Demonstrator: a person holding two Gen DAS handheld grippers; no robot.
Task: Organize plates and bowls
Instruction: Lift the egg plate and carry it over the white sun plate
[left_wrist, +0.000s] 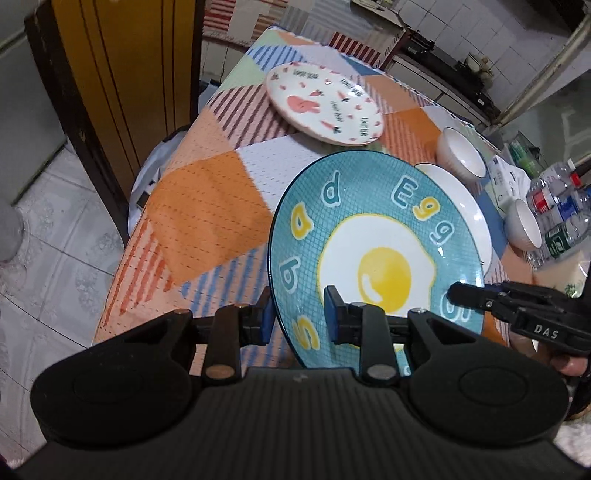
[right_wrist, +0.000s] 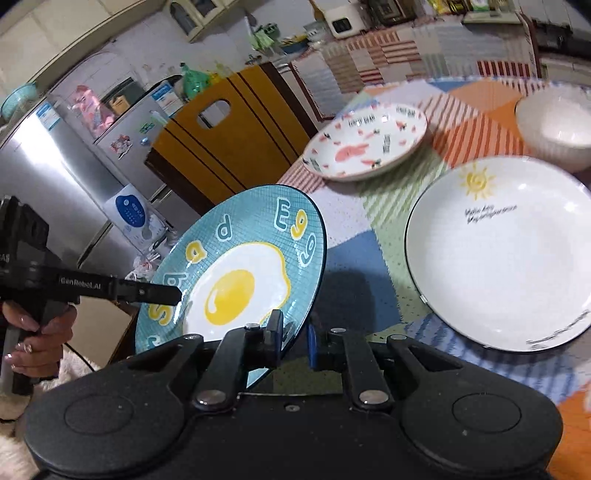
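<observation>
Egg plate (left_wrist: 373, 236) is hanging tilted above the table's near edge, both grippers pinching its rim: left gripper (left_wrist: 299, 317) on one side, right gripper (right_wrist: 293, 338) opposite. White plate (right_wrist: 506, 254) is lying flat just beyond, on the right gripper's side, prob. the stacking target.

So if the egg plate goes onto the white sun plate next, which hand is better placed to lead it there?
Right, probably. Both tools grip the egg plate, but the right tool holds the edge beside the sun plate.
</observation>
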